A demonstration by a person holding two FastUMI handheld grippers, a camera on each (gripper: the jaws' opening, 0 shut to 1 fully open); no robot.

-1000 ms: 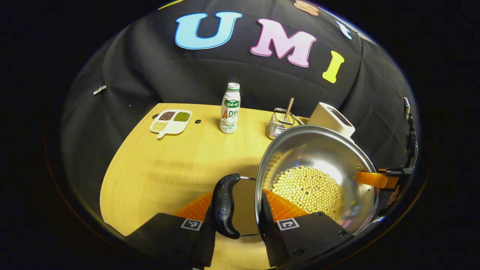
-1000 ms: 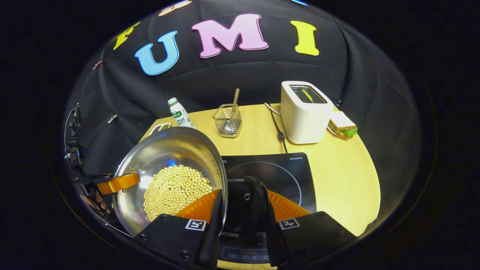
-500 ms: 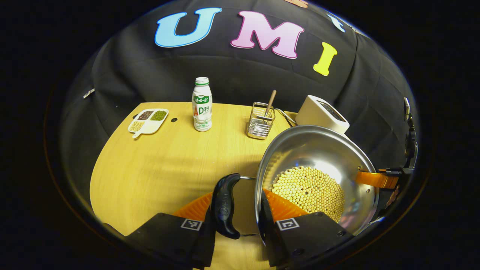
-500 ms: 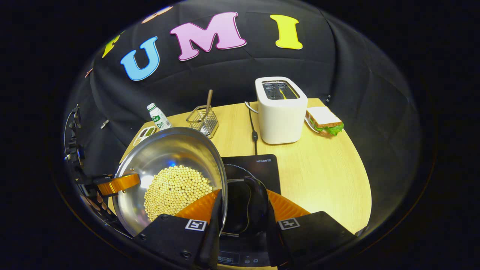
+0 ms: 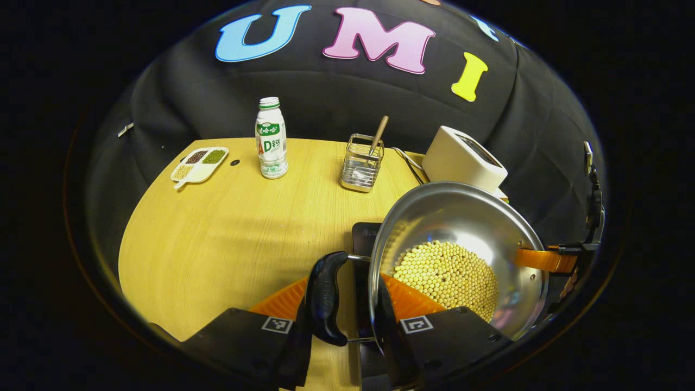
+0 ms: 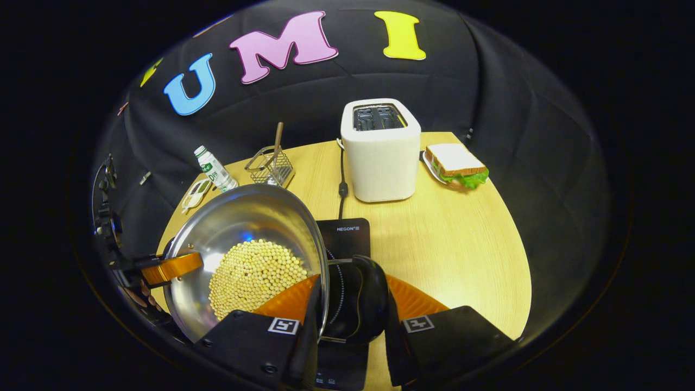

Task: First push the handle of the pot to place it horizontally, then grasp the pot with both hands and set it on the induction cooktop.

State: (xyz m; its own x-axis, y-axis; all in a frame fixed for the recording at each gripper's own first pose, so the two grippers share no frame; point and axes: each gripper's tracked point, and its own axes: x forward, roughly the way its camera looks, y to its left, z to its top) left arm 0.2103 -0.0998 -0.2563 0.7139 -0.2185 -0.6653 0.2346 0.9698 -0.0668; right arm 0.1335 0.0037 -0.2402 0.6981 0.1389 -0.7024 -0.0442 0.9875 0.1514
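The pot, a steel one holding a heap of pale beans, hangs in the air in the left gripper view, carried between both tools. The left gripper is closed down on the pot's near side: one finger lies inside the rim, the other outside the black loop handle, so rim and handle sit pinched between them. Below the pot's near edge a corner of the induction cooktop shows on the wooden table. A bottle and a wire basket stand well back.

In the right gripper view the right gripper grips the opposite side in the same way, clamped around rim and black handle. The cooktop lies directly under that handle, with the toaster behind it. The left gripper shows at the pot's far rim.

Judging by this, the handle push is done and the carry is in hand. The next move calls for centring the pot over the cooktop's ring and lowering it level with both tools together, so no beans spill
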